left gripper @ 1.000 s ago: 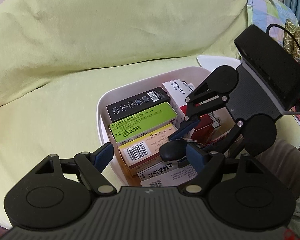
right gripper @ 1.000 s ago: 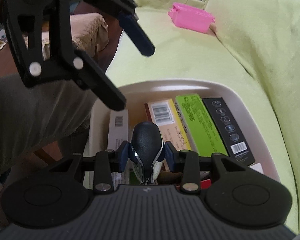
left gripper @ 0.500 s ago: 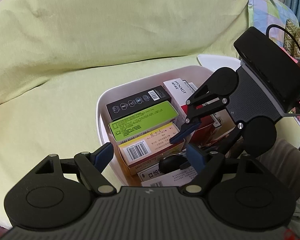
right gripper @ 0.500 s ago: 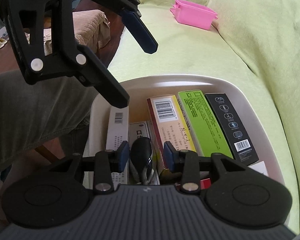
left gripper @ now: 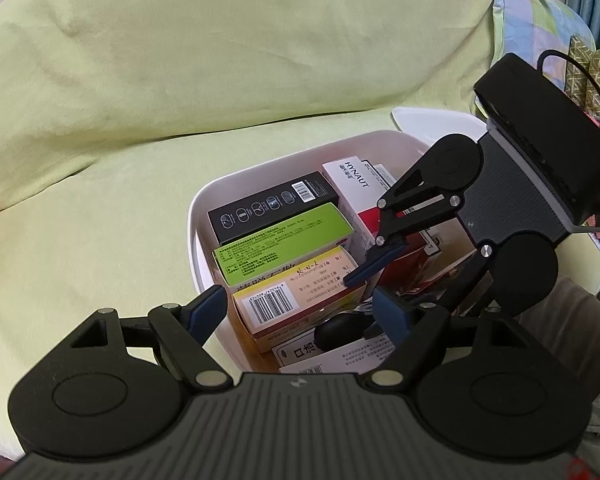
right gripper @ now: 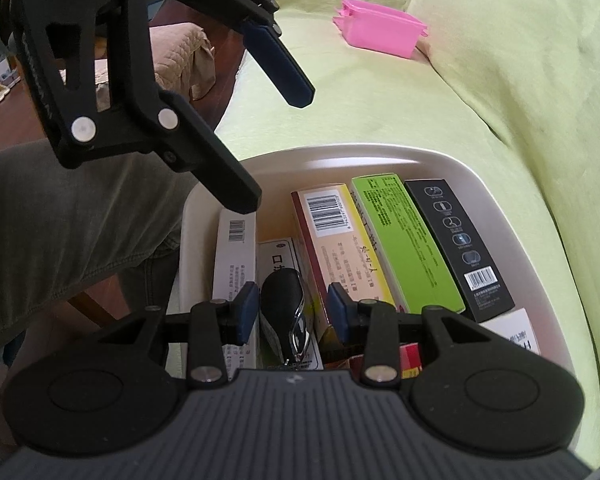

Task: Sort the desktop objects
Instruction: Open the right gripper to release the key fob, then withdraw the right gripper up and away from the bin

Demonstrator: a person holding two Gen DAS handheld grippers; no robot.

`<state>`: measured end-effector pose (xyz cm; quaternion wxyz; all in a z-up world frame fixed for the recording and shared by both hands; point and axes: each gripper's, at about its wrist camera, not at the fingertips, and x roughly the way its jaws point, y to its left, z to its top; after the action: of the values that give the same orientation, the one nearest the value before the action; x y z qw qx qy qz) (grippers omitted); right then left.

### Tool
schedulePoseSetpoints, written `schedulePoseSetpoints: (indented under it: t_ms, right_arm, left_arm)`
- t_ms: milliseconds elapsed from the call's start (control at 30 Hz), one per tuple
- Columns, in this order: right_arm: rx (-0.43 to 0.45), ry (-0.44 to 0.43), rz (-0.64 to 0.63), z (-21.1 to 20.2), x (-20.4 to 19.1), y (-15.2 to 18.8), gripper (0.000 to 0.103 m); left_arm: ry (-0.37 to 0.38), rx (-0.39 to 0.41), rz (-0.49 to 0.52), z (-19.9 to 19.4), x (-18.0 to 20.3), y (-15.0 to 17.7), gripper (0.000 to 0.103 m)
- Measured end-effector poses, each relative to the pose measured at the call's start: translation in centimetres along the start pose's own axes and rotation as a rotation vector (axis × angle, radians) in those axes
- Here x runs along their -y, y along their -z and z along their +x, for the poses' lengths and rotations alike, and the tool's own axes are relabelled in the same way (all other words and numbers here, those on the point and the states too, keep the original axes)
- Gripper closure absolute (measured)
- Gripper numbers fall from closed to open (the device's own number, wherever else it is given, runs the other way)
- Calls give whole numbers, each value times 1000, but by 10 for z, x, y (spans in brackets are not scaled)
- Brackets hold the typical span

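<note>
Risk sits with the black key fob (right gripper: 282, 308) now lying in the white bin (right gripper: 500, 184), in the narrow slot between the white carton (right gripper: 236, 256) along the bin's near-left wall and the beige barcode box (right gripper: 332, 232); it rests on a flat white packet (right gripper: 276, 256), and the fingers of our right gripper (right gripper: 292, 312) stand spread on either side of it, apart from its sides as far as we can tell. Our left gripper (left gripper: 300, 312) hovers over the bin's near edge with its jaws wide and nothing between them.

We judge the fob delivered and the step in hand to be backing the right gripper out; trouble would come from lifting at a slant, since one pad (right gripper: 246, 312) sits just beside the white carton and the other just beside the beige box, and either could catch a carton edge and tip it; the fob's chrome trim (right gripper: 298, 328) might also snag a fingertip and be dragged up. The two grippers are close over the same corner, so a hasty pull could knock them together. The green box (right gripper: 404, 240) and black box (right gripper: 460, 248) stand packed toward the far wall, well out of the way; the pink container (right gripper: 380, 32) lies far off on the sofa (right gripper: 420, 112).
</note>
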<state>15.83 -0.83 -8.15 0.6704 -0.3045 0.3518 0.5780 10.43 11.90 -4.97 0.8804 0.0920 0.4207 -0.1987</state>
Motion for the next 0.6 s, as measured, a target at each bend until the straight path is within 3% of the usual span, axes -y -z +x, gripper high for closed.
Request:
schedulePoseSetpoints:
  t_ms: [400,600]
  right_arm:
    - [50,49,108,-20,-7,10,69]
    - [98,100,173,-38,-16,13,59]
  left_arm:
    - [-14,9,19,-6,8,-1,22]
    - [-24,18,23,-13,14,-1,22]
